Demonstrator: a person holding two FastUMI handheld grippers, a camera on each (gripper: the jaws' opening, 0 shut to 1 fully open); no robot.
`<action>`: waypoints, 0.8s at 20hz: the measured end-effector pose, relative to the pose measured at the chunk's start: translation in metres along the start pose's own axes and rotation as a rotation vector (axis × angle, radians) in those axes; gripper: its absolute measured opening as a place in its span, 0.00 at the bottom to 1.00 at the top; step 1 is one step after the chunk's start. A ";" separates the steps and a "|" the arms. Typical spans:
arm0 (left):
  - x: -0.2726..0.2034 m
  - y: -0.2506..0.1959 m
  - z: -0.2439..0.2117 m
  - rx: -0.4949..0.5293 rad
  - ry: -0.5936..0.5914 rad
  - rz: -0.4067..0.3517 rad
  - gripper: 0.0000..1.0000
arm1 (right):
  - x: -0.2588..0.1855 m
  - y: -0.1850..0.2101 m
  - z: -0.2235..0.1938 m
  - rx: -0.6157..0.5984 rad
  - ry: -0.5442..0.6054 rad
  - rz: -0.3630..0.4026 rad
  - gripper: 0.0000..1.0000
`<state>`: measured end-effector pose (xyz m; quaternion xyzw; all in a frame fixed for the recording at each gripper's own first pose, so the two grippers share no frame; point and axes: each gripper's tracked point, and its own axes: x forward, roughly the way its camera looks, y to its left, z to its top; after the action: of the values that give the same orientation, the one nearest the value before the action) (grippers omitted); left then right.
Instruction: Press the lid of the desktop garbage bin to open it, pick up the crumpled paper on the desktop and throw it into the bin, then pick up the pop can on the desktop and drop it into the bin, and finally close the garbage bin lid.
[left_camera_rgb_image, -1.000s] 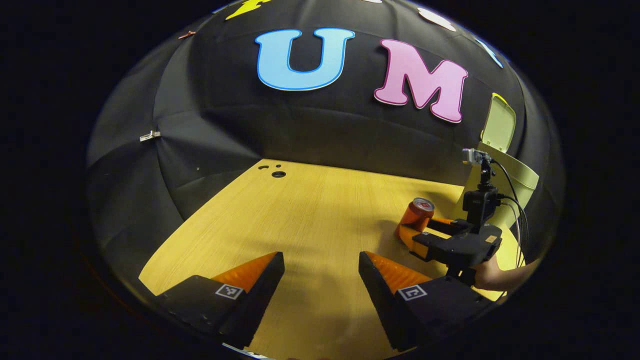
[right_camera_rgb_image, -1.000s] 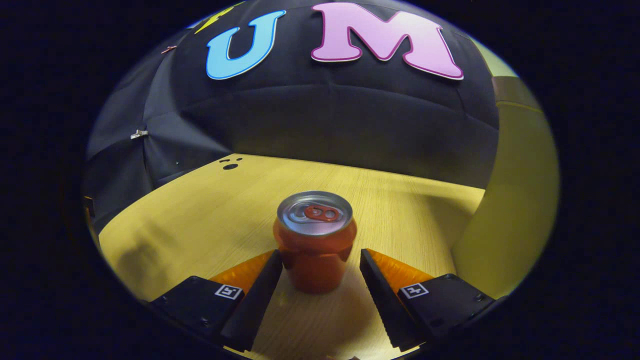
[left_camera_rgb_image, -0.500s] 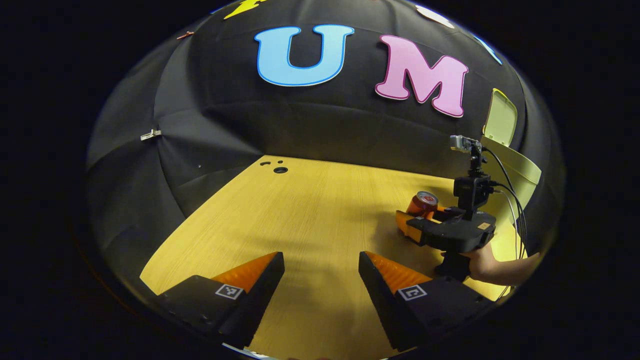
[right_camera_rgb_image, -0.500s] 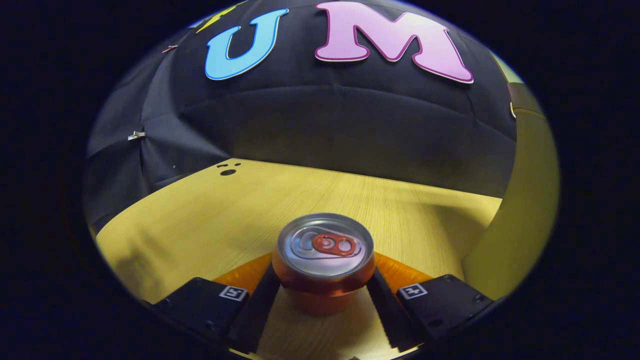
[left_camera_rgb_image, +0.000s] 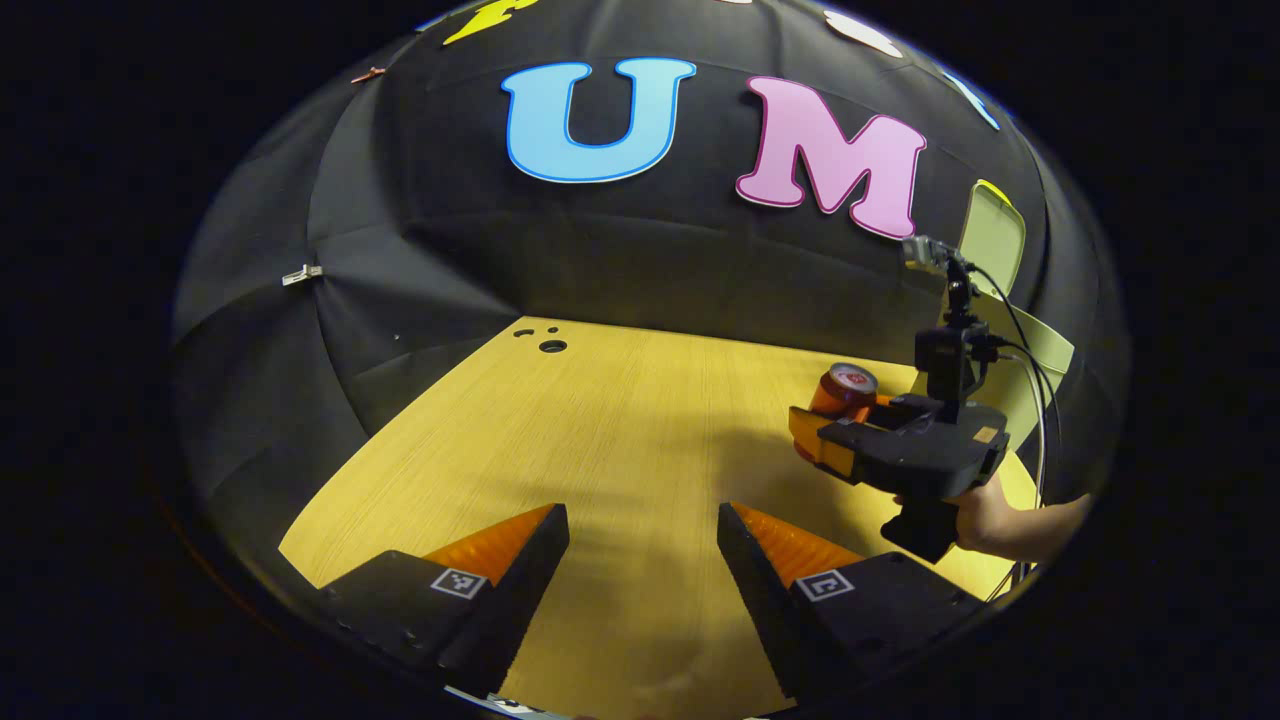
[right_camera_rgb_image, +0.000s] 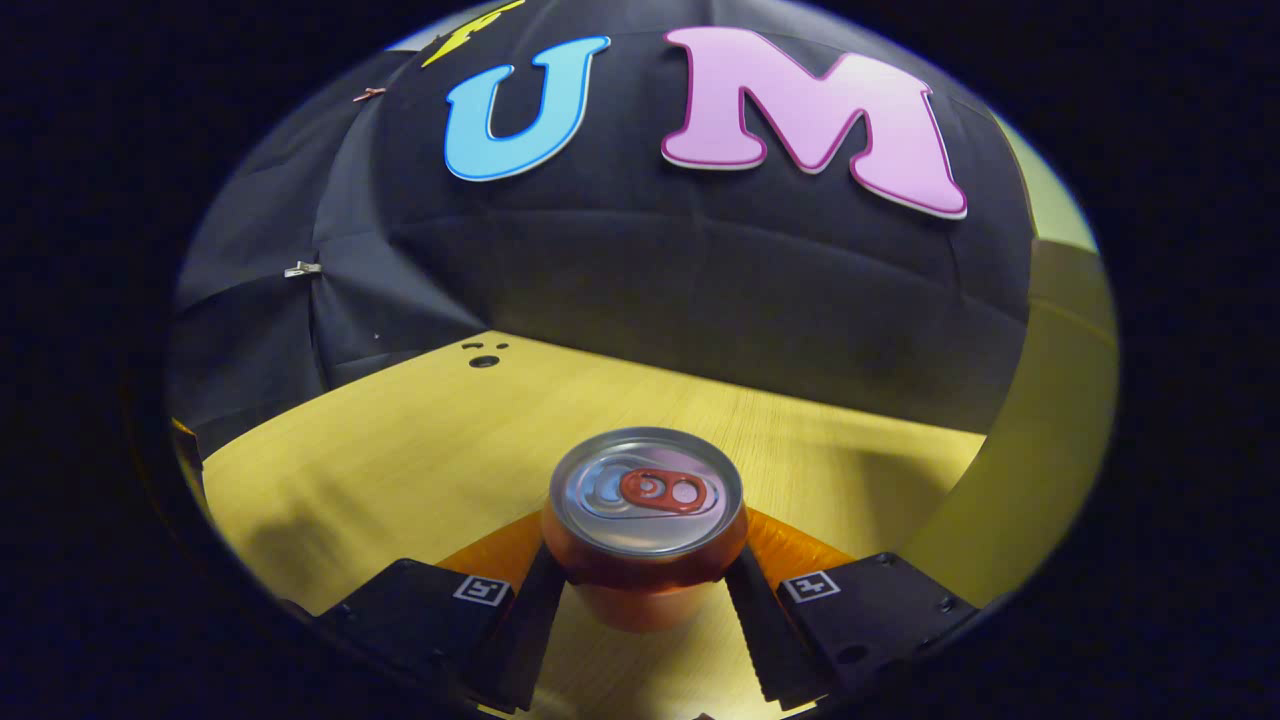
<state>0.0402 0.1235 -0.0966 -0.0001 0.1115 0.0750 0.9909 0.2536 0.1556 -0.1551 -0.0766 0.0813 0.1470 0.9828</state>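
Observation:
An orange pop can (right_camera_rgb_image: 645, 540) with a silver top stands upright between my right gripper's (right_camera_rgb_image: 645, 585) fingers, which press on both its sides and hold it above the wooden table (right_camera_rgb_image: 400, 450). In the left gripper view that same can (left_camera_rgb_image: 843, 390) shows at the right, lifted off the table in the right gripper (left_camera_rgb_image: 825, 440), held by a hand (left_camera_rgb_image: 985, 520). Behind it stands the pale yellow-green bin (left_camera_rgb_image: 1035, 370) with its lid (left_camera_rgb_image: 995, 245) raised. My left gripper (left_camera_rgb_image: 643, 545) hovers open over the near table with nothing between its fingers.
The bin's wall (right_camera_rgb_image: 1050, 420) rises close at the right of the right gripper view. Cable holes (left_camera_rgb_image: 550, 345) mark the table's far left corner. Black cloth wall closes the back and left.
The right gripper shut on the can and lifted it off the table, rising toward the bin. The left gripper has barely moved.

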 end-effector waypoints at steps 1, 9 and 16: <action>-0.003 -0.004 0.003 0.001 -0.005 -0.004 0.96 | -0.007 -0.001 0.011 0.001 -0.009 0.008 0.83; -0.025 -0.028 0.017 0.008 -0.032 -0.028 0.96 | -0.069 -0.036 0.126 -0.026 -0.146 -0.006 0.83; -0.048 -0.048 0.031 0.030 -0.059 -0.021 0.96 | -0.123 -0.082 0.205 -0.014 -0.245 -0.034 0.83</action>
<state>0.0080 0.0694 -0.0569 0.0158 0.0834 0.0628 0.9944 0.1908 0.0798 0.0773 -0.0661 -0.0418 0.1392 0.9872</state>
